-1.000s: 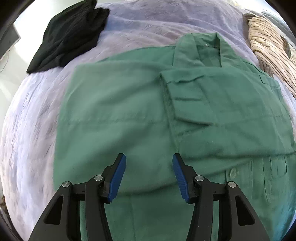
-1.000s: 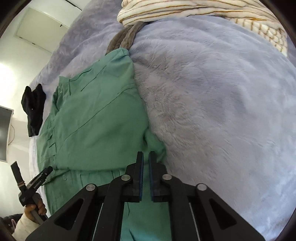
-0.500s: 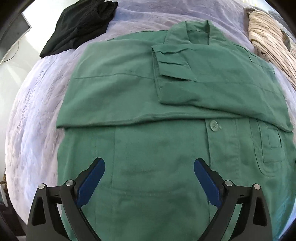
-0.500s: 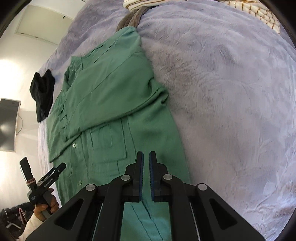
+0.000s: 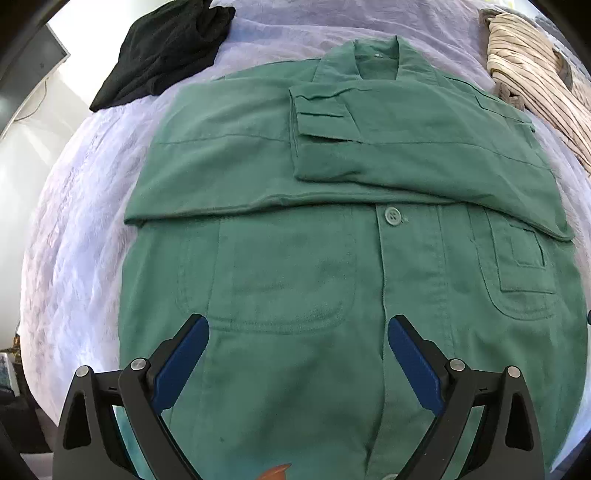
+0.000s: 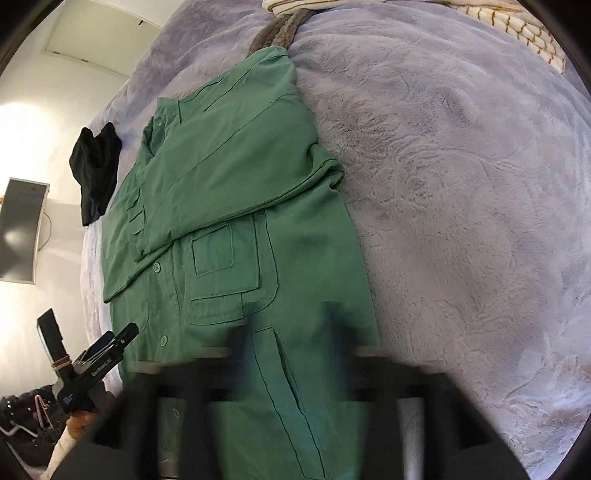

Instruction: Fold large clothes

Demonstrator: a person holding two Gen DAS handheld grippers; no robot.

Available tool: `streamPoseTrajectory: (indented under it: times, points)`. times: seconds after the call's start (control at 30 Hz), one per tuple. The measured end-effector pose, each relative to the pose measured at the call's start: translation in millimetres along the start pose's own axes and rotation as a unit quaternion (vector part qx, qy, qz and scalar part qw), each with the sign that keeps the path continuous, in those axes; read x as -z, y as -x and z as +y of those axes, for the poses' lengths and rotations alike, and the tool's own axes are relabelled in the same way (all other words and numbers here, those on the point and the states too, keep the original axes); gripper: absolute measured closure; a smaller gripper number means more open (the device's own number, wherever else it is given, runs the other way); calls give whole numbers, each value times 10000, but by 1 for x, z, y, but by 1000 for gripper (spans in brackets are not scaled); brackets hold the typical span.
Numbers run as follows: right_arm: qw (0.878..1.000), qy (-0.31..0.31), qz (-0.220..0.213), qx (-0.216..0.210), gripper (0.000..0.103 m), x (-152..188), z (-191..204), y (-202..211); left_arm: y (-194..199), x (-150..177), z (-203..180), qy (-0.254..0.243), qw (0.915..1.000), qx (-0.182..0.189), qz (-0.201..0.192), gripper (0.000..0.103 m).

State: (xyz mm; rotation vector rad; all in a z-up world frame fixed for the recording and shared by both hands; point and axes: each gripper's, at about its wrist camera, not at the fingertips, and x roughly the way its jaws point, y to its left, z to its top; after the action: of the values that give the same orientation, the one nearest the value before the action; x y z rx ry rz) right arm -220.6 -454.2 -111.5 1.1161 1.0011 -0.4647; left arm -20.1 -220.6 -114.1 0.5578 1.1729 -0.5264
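Note:
A green button-up work shirt [image 5: 295, 266] lies face up on the lavender plush bedspread [image 5: 74, 236], both sleeves folded across its chest below the collar. My left gripper [image 5: 298, 350] hovers over the shirt's lower front, open wide, nothing between its blue pads. In the right wrist view the same shirt [image 6: 236, 206] runs up the left half of the picture. My right gripper [image 6: 291, 332] is motion-blurred over the shirt's lower right edge; its jaws are opening and nothing is pinched between them. The left gripper [image 6: 107, 345] shows at the lower left, held by a hand.
A black garment [image 5: 166, 48] lies bunched at the bed's far left. A cream striped cloth [image 5: 535, 74] and a grey-brown cloth [image 6: 277, 29] lie at the far right by the shirt's shoulder. A monitor [image 6: 22, 229] hangs on the white wall. Bare bedspread [image 6: 461, 184] spreads right of the shirt.
My left gripper opened wide and drew back from the folded sleeves toward the hem. My right gripper, shut before, has sprung apart and also backed down the shirt's right side.

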Motion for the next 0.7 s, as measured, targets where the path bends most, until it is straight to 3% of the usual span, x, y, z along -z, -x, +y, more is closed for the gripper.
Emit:
streamPoseTrajectory:
  times: [0.27,0.47,0.5,0.57,0.7]
  points:
    - [9998,196,-2,-46,23,7,12,1,-7,13,10,101,9996,117,239,5]
    - [9996,268,-90,-68,20,23,27,-2,-5,27,21,77,9997,187,155,5]
    - [9995,284,-125,-60,17,26,30,-2,-5,29,24,102,9996,217,154,5]
    - [9992,339,-207,-70,0,33,37,-2,-4,34,30,128,9992,347,162,5]
    - [9978,554,-368,-34,0,52,56,-1,6,47,43,77,9990,437,38,5]
